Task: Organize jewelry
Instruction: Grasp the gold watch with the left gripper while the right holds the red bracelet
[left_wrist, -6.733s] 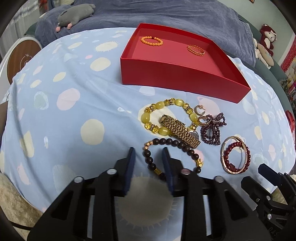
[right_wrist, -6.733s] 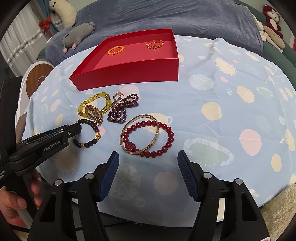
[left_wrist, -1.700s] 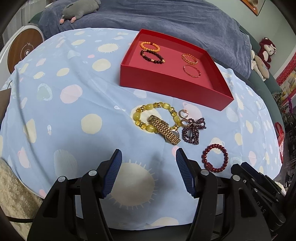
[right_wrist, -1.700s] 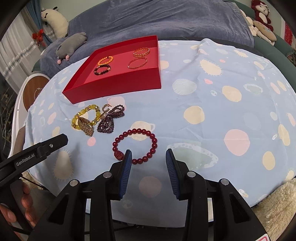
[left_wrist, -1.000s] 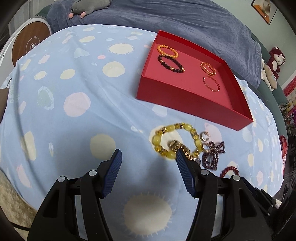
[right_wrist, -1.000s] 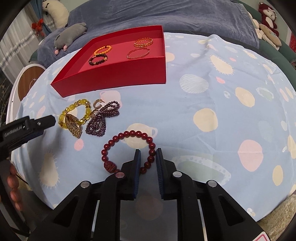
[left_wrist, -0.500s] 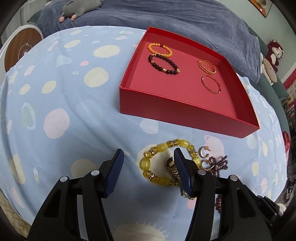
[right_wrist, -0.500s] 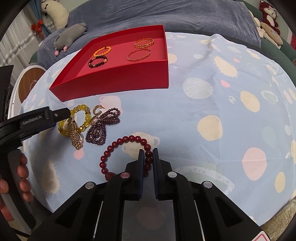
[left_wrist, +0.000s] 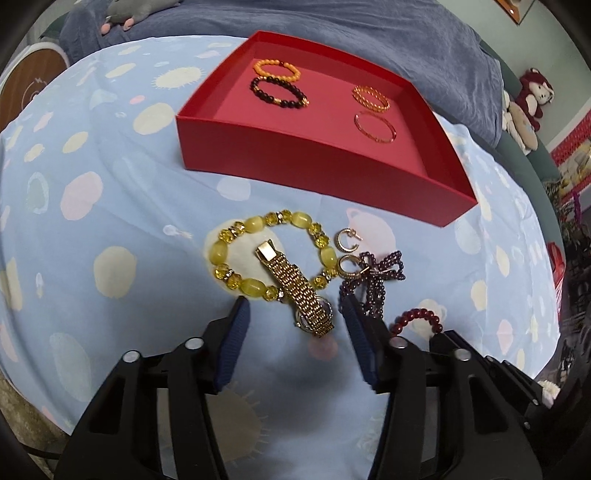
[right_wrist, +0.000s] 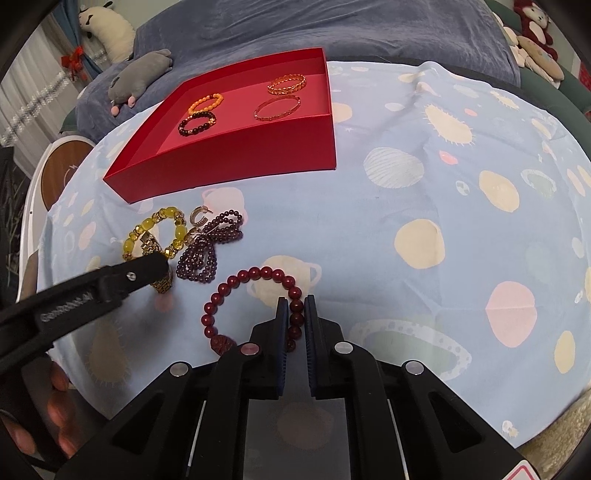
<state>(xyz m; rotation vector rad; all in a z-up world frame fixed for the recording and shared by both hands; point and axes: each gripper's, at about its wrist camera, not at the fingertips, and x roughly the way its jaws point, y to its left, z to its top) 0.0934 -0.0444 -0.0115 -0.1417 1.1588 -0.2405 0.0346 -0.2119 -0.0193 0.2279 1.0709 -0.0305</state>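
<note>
The right claw (right_wrist: 295, 317) is clenched on the dark-red round-bead bracelet (right_wrist: 255, 280), near the tabletop's front edge. The beads look light, slick and elastic-strung; grip across one bead. The left claw (left_wrist: 295, 314), still unclenched, is closing astride the gold metal-link watch (left_wrist: 295, 288), which looks limp and heavier.

The tray (left_wrist: 317, 162) was bright red with a pinker floor. In it lay an orange bead bracelet (left_wrist: 276, 70), a dark one with gold accents (left_wrist: 279, 92), a gold chain bracelet (left_wrist: 370, 98) and a thin red-gold bangle (left_wrist: 375, 127). The cloth (right_wrist: 424, 229) was pale blue with cream, pink and green spots. On it lay a translucent yellow bracelet (left_wrist: 271, 254), a gold watch (left_wrist: 299, 291), purple beads (right_wrist: 210, 247) and a deep red bracelet (right_wrist: 255, 280).
</note>
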